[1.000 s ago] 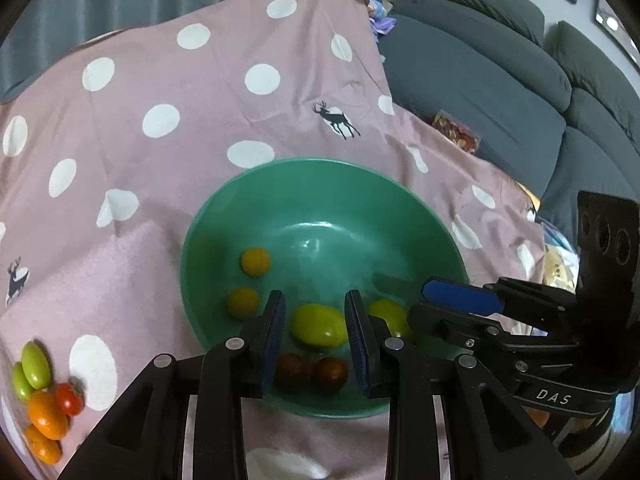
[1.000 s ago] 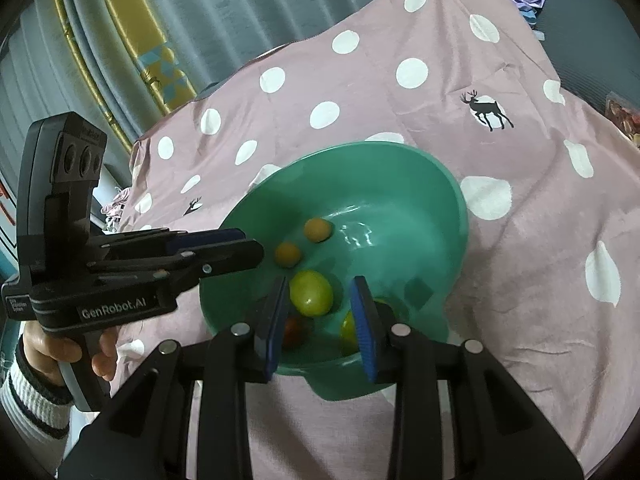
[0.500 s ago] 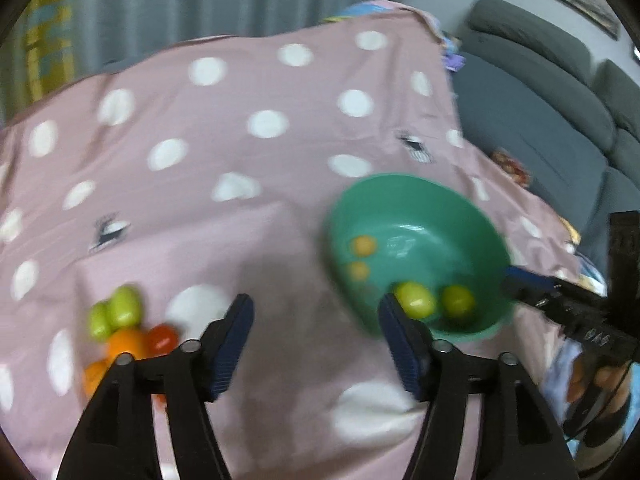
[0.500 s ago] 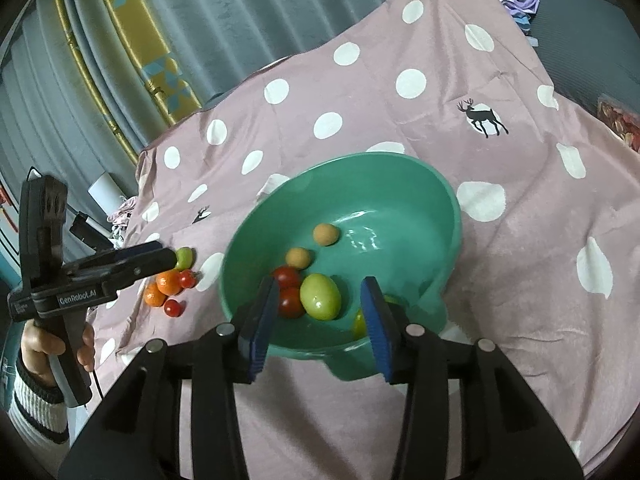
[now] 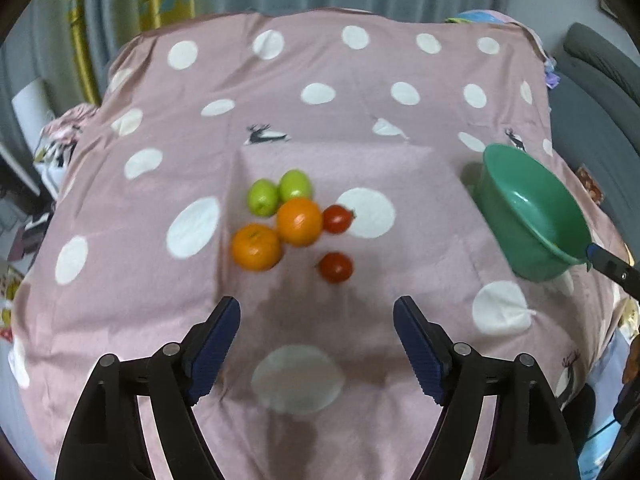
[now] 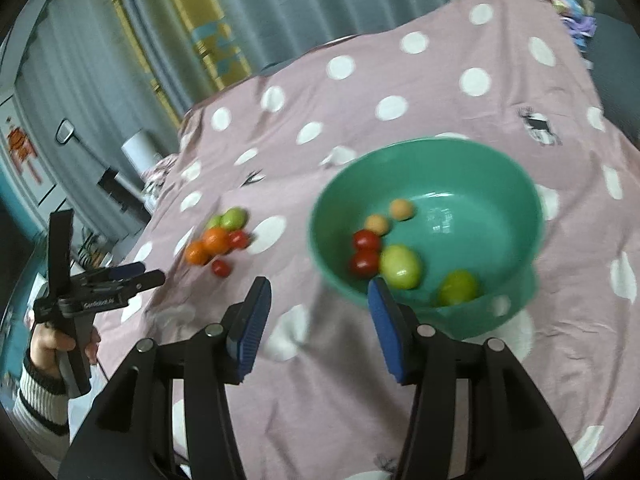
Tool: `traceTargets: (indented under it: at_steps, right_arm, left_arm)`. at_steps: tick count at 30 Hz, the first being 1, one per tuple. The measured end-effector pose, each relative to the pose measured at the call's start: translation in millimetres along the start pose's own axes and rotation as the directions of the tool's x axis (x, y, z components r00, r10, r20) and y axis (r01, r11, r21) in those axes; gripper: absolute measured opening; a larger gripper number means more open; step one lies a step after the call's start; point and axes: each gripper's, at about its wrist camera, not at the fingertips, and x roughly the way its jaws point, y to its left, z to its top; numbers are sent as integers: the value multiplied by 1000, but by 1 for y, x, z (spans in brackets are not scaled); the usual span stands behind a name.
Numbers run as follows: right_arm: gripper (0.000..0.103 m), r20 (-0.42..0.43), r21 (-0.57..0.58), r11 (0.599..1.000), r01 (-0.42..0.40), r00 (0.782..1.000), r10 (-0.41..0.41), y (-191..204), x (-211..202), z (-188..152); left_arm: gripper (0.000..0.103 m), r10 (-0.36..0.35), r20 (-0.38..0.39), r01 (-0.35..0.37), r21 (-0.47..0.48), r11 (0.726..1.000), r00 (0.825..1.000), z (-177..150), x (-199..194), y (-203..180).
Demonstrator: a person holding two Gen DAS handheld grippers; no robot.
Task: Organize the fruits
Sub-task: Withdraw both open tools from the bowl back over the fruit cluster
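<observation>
On the pink dotted cloth (image 5: 360, 128) lies a cluster of fruit: two green ones (image 5: 295, 186), two oranges (image 5: 300, 221) and two red tomatoes (image 5: 336, 267). My left gripper (image 5: 316, 320) hovers just in front of them, jaws opening wide, nothing between them. The green bowl (image 5: 500, 200) stands to the right. In the right wrist view the bowl (image 6: 516, 184) holds red tomatoes (image 6: 365, 263), green fruits (image 6: 400, 267) and small orange ones (image 6: 402, 209). My right gripper (image 6: 318, 312) is near the bowl's front rim, jaws opening and empty.
A grey sofa (image 5: 596, 76) stands at the right beyond the cloth's edge. Curtains (image 6: 280, 8) hang behind. A hand in a striped sleeve (image 6: 40, 396) holds the left gripper at the cloth's left edge. Clutter lies on the floor at left.
The left gripper left the bowl, swung left to the fruit cluster and opened wide. The right gripper pulled back from the bowl and opened; its green fruit lies in the bowl.
</observation>
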Motion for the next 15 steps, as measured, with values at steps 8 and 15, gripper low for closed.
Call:
traceTargets:
  at_steps: [8,15]
  right_arm:
    - [52,-71,-74,997,-31,997,26,32,16,-6]
    - [52,-126,-116,992,-41,992,26,52,31,-11]
  left_arm:
    - [79,-22,-17,21,-32,999,1000,-19,-5,13]
    - [79,-63,-22,62,-61,996,998,-31,-1,24]
